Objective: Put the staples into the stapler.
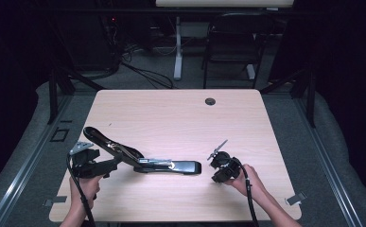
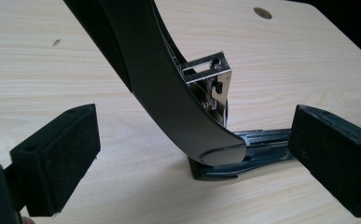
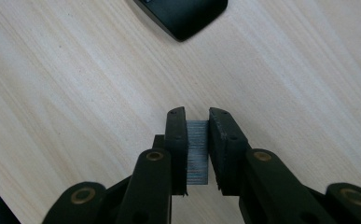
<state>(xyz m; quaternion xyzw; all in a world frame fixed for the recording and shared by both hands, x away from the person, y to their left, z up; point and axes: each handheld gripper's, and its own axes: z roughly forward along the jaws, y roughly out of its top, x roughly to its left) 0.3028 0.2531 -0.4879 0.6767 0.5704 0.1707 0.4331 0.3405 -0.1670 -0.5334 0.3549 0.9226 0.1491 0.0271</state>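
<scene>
A black stapler [image 1: 180,166] lies open on the wooden table [image 1: 171,113], its top arm [image 1: 102,138] raised toward the left. In the left gripper view that arm [image 2: 169,93] curves up between my jaws, with the shiny metal magazine [image 2: 211,81] and the base [image 2: 257,144] behind it. My left gripper [image 2: 192,154] is open, one pad [image 2: 57,151] on each side of the arm, neither touching it. My right gripper [image 3: 197,119] is shut on a grey strip of staples [image 3: 197,154] just above the table, a short way from the stapler's end [image 3: 183,14]. From above, the left gripper [image 1: 114,163] and right gripper [image 1: 217,171] flank the stapler.
A round cable hole [image 1: 210,101] sits near the table's far edge. A black chair [image 1: 232,42] and a white desk leg [image 1: 177,47] stand beyond the table. Dark floor and rails surround it.
</scene>
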